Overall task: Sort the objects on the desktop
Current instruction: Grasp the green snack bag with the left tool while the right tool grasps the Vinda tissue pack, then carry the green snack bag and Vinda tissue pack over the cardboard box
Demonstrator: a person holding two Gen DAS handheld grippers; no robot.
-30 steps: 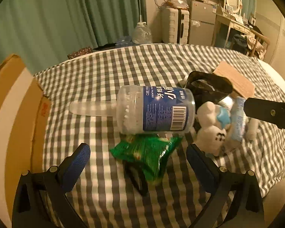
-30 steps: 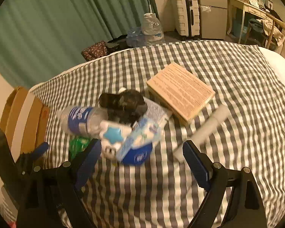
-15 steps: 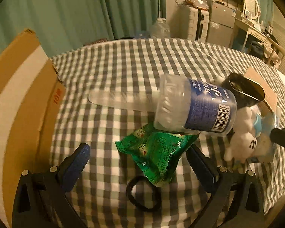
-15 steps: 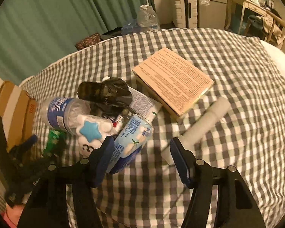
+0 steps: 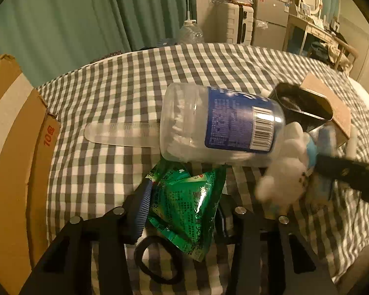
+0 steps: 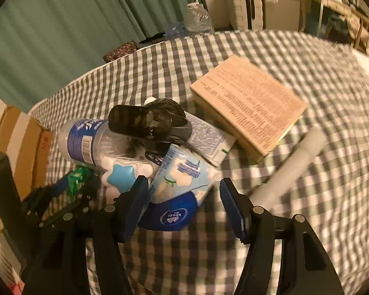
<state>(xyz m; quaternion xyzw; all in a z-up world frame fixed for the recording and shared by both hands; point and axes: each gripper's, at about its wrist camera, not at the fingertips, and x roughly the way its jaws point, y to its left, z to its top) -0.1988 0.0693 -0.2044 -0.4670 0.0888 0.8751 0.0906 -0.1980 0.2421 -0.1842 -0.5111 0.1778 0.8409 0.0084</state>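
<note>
A green snack packet [image 5: 189,204] is being clamped by the left claw [image 5: 182,211] on the checked desk [image 5: 125,83]; the right claw [image 6: 184,205], parted, is being shown around a blue tissue pack [image 6: 182,184] only by its own camera

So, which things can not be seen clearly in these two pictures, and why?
- Black hair tie, left view: partly under the green packet and the left tongs.
- Left tongs' right finger: behind the packet, so contact is unclear.
- Cardboard box: cut off by the left edge, inside not visible.
- White plush toy: blurred.
- Book, right view: print too blurred to read.
- Blue tissue pack: bottom behind the right tongs.
</note>
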